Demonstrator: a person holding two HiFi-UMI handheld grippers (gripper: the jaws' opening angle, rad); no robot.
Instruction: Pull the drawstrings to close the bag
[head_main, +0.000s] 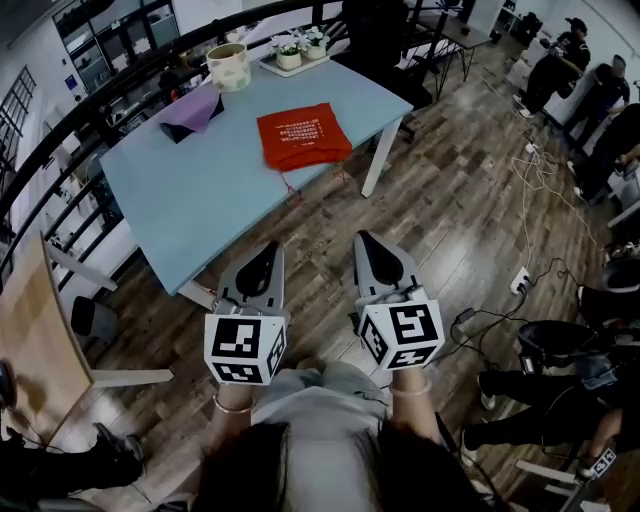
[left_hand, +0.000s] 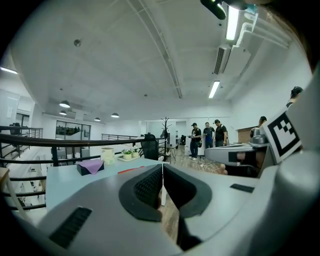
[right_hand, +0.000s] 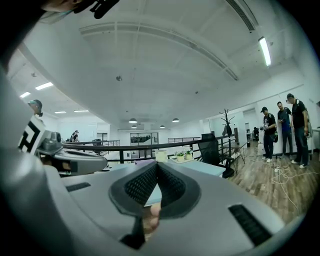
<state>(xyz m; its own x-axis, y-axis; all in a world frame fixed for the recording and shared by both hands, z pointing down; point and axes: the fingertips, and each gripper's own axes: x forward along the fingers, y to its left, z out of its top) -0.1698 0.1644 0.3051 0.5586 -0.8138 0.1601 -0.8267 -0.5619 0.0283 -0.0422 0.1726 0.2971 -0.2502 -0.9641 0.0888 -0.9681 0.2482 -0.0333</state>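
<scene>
**Getting ready to reach for the bag**

I am holding my left gripper (head_main: 266, 256) and right gripper (head_main: 369, 243) pressed together, pinching nothing, because I am standing back from the table (head_main: 200, 205). The red bag (head_main: 303, 135) is lying flat near the table's edge, its string (head_main: 290, 187) hanging over the side toward me. A cup (head_main: 229, 65), a purple cloth (head_main: 190, 112) and a tray of plants (head_main: 296, 60) are sitting farther back, not blocking my way.

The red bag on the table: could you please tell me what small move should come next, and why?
Probably bring the left gripper and right gripper forward toward the red bag: it lies flat on the table, well ahead of them, and their jaws are together and empty.
</scene>
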